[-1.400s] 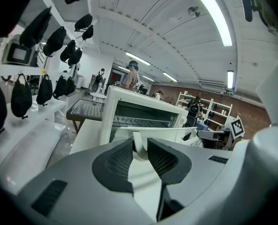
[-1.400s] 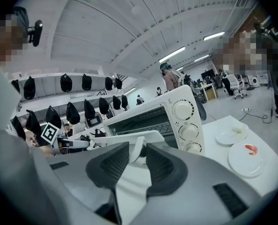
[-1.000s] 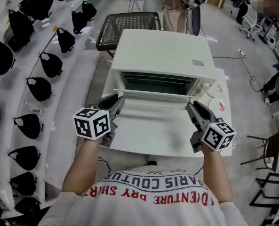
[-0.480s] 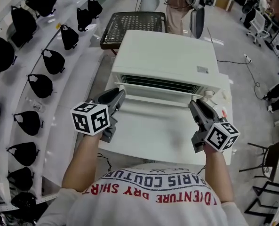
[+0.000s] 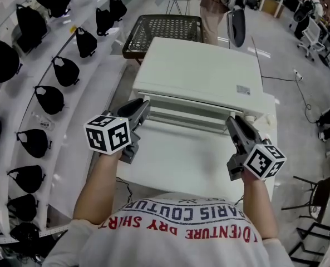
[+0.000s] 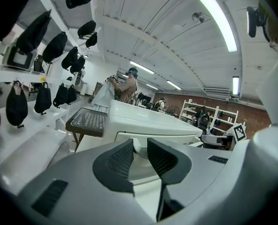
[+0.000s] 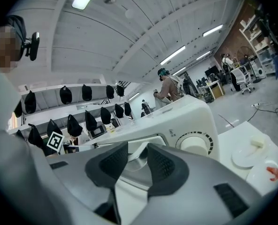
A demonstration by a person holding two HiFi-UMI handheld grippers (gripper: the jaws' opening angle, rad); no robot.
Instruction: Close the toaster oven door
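1. As the head view has it, the toaster oven [image 5: 201, 71] stands on the white table [image 5: 170, 166]. Its door [image 5: 184, 113] is tipped up close to the front, with a narrow gap along the top edge. We find the left gripper [image 5: 141, 107] at the left end of the door handle [image 5: 181, 125] and the right gripper [image 5: 232, 124] at the right end. We judge the closing well advanced but not finished. We advise raising both ends together, so the door does not twist on its hinge. The path should follow the arc up and toward the oven, not push straight in.

2. Left gripper view: the jaws stand narrowly apart, with the rounded white end of the handle between the ribbed pads [image 6: 120, 161]. The pads appear to bear on it. We rate this a grip on the handle, not an empty tool. The handle looks smooth and rounded, so in our judgement the clamp wants to be firm but no tighter, lest it slip off sideways.

3. Right gripper view: same finding. The pads [image 7: 163, 165] sit either side of the handle's right end and seem to press it. The control dial [image 7: 195, 145] lies just beside them, to the right, untouched. We would keep this gripper clear of the dial. We would press until the top gap closes along its whole width, and only then let go.
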